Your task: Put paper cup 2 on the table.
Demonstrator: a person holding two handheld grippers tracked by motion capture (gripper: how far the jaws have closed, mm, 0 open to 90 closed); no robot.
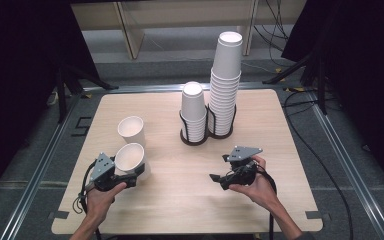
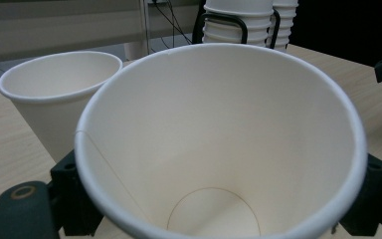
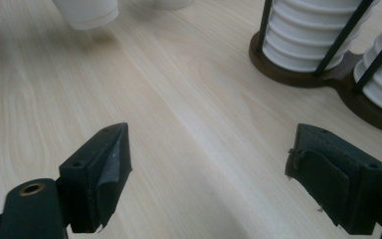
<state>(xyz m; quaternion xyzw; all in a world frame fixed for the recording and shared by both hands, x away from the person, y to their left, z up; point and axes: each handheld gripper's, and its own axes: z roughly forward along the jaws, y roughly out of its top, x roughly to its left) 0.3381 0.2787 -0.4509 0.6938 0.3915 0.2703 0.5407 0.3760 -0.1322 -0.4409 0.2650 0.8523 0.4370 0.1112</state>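
A white paper cup (image 1: 130, 157) sits between the jaws of my left gripper (image 1: 132, 172) at the table's front left, and the jaws are shut on its wall. In the left gripper view the held cup (image 2: 219, 139) opens toward the camera, with my left gripper (image 2: 219, 174) clamped around its lower part. A second white cup (image 1: 131, 131) stands upright just behind it, also seen as the second cup (image 2: 59, 94). My right gripper (image 1: 219, 169) hovers at the front right, pointing left, open with nothing between its jaws. In its own view my right gripper (image 3: 209, 169) looks down on bare wood.
A dark twin-ring cup holder (image 1: 195, 140) stands at the table's middle back with a short stack of cups (image 1: 193, 111) and a tall stack (image 1: 226, 82). The holder's base (image 3: 298, 74) lies ahead and to the right of the right gripper. Cables run along the floor at the right.
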